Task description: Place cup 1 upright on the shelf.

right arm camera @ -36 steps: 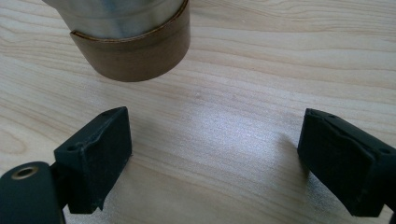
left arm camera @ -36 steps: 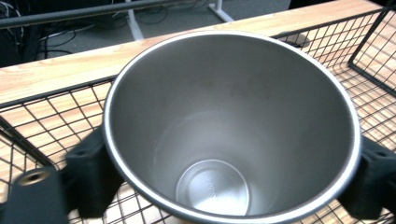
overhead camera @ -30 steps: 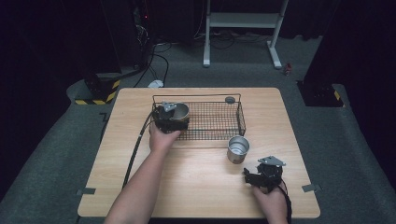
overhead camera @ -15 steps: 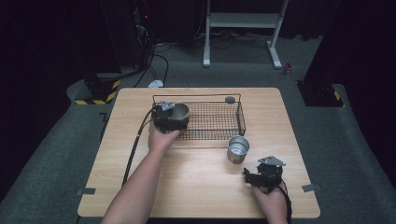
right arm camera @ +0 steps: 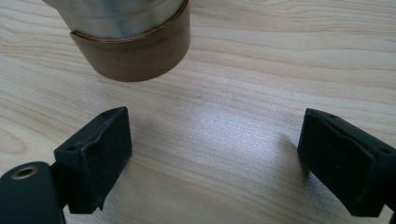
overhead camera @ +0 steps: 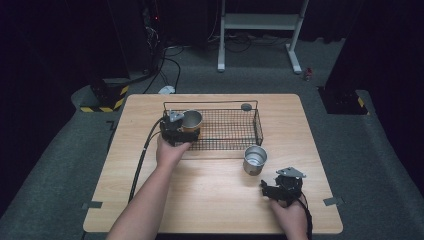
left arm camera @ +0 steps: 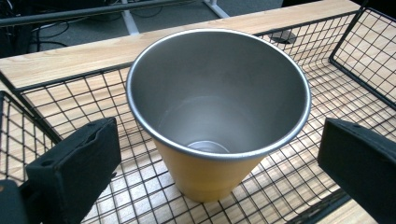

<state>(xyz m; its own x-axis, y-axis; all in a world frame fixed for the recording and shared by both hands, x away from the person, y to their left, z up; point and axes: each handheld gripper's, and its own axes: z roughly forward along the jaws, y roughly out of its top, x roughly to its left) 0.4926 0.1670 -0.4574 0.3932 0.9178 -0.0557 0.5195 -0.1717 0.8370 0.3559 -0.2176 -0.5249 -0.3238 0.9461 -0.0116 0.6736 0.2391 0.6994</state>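
Little has shifted in the last second: the left gripper (overhead camera: 176, 127) stays at the near-left corner of the wire basket (overhead camera: 235, 145), jaws spread wide either side of the yellow-sided metal cup (left arm camera: 218, 112) standing upright inside. The right gripper (overhead camera: 283, 188) rests low, wide open and empty, near the second steel cup (overhead camera: 255, 160) on the pale wooden table (overhead camera: 210, 200). Grey carpet, cables and dark curtains surround it.

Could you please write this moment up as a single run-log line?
left gripper: open, around yellow cup in wire basket | right gripper: open, on table, near steel cup
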